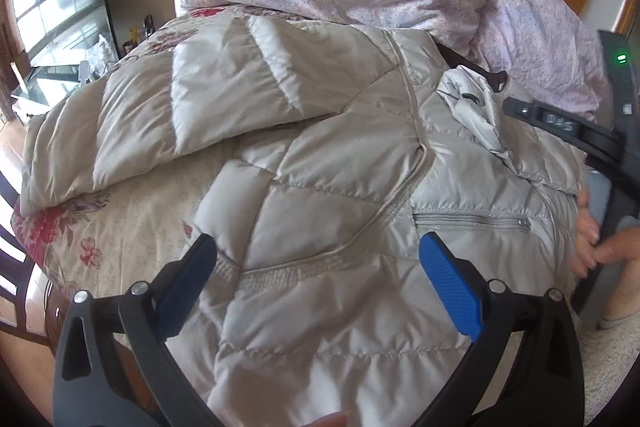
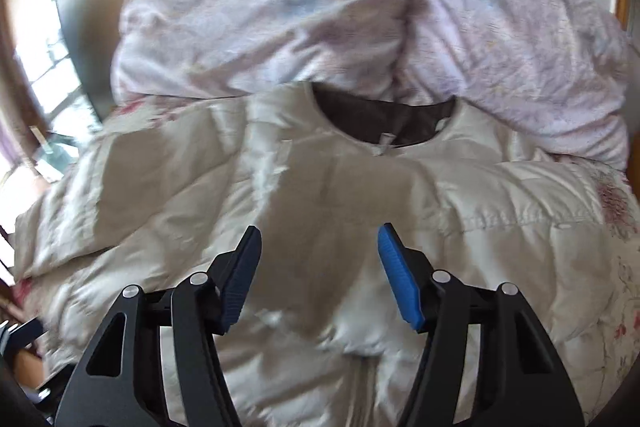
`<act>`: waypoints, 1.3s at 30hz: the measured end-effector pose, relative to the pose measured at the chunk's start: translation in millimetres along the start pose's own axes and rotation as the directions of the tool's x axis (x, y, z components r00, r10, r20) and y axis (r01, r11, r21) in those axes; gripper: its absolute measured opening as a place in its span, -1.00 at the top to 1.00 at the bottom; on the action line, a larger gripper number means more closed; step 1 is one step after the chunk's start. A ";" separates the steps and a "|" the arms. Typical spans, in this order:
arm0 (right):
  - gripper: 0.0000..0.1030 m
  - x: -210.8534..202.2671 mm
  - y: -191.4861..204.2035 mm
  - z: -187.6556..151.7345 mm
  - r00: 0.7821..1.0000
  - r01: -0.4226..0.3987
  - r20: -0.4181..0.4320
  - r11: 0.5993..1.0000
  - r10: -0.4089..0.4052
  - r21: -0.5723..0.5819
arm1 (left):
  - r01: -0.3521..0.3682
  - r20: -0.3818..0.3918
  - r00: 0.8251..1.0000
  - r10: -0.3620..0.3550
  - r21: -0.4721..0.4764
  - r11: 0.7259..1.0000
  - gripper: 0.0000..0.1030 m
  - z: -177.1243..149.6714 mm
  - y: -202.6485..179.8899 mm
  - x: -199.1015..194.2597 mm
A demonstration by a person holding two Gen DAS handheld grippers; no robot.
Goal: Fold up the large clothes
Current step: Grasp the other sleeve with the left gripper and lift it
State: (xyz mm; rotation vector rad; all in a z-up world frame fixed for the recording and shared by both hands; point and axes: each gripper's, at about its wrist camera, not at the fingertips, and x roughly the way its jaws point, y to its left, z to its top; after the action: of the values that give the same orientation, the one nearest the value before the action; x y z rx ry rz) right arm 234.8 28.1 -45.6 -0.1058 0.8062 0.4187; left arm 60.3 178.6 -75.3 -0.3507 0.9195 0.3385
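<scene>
1. Nearest the left wrist camera, the left gripper (image 1: 318,253) hangs over the lower front of a pale quilted jacket (image 1: 320,167), its jaws spread wide with nothing between the blue pads.
2. Seen from the right wrist camera, the right gripper (image 2: 320,259) also has its jaws spread, and bare jacket fabric shows in the gap; neither pad presses on it.
3. Spread across a bed, the jacket lies front up on a flowered bedspread (image 1: 120,231), its dark-lined collar (image 2: 384,119) pointing toward a heap of pale lilac duvet (image 2: 320,7) at the far end.
4. One sleeve (image 1: 140,119) stretches out to the side, not yet brought over the body; a zipped pocket (image 1: 472,221) lies just beyond the left gripper's right pad.
5. At the right edge of the left view, part of a hand (image 1: 592,247) shows beside the jacket's hem.
6. Judging from this layout, the step in hand looks like the start of a fold: the jacket is laid flat, both grippers are empty, and no fold is visible yet.
7. A sensible next move would be to pinch the outstretched sleeve near its cuff and carry it across the chest.
8. Puffy, slippery fabric calls for a deep bite on a seam or edge, since a shallow pinch would likely slide off.
</scene>
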 end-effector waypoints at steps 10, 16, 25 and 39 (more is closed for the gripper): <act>-0.29 62.7 11.3 -11.6 0.994 0.084 -0.066 0.996 -0.085 -0.025 | -0.033 -0.084 0.996 0.040 0.091 0.995 -0.96 -12.4 -6.4 15.4; -0.32 59.5 5.1 -15.6 0.998 0.051 -0.046 0.999 -0.051 0.004 | -0.064 -0.033 0.997 0.064 0.006 0.998 -0.96 -7.5 29.4 -4.7; -0.35 60.7 7.2 -15.6 0.997 0.057 -0.047 0.998 -0.057 -0.002 | -0.137 -0.077 0.990 0.117 -0.345 0.929 -0.95 -2.4 154.8 -8.9; -0.39 59.3 0.3 -15.6 0.999 0.015 -0.045 0.999 -0.013 0.037 | -0.159 -0.061 0.987 0.150 -0.562 0.812 -0.35 11.0 215.9 8.4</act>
State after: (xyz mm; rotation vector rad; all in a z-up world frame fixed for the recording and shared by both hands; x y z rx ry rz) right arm 260.7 43.6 -99.0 -0.0859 0.8563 0.3889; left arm -19.6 376.9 -108.1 -0.8308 0.8487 0.7687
